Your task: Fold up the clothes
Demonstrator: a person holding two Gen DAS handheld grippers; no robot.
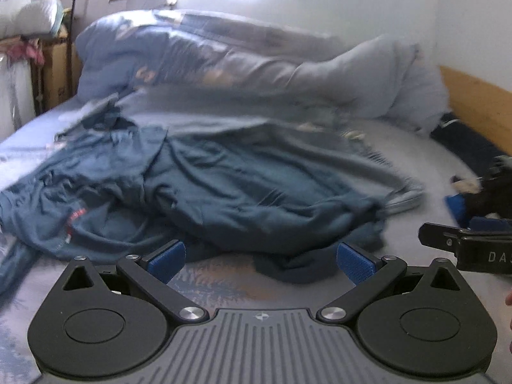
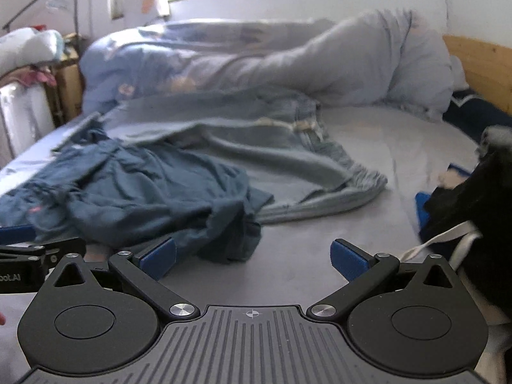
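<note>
A crumpled dark teal garment (image 1: 198,192) lies on the bed, with a red label near its left side. It also shows in the right wrist view (image 2: 134,198). A light blue-grey garment (image 2: 288,166) lies behind and partly under it. My left gripper (image 1: 260,260) is open and empty, just in front of the teal garment's near edge. My right gripper (image 2: 252,259) is open and empty over the bare sheet, to the right of the teal garment. The right gripper also shows at the right edge of the left wrist view (image 1: 467,243).
A bunched pale blue duvet (image 1: 256,64) fills the far side of the bed. A wooden headboard (image 2: 480,67) stands at the right. Dark clothes with a white drawstring (image 2: 473,211) lie at the right. Boxes and bedding (image 1: 32,32) stack at the left.
</note>
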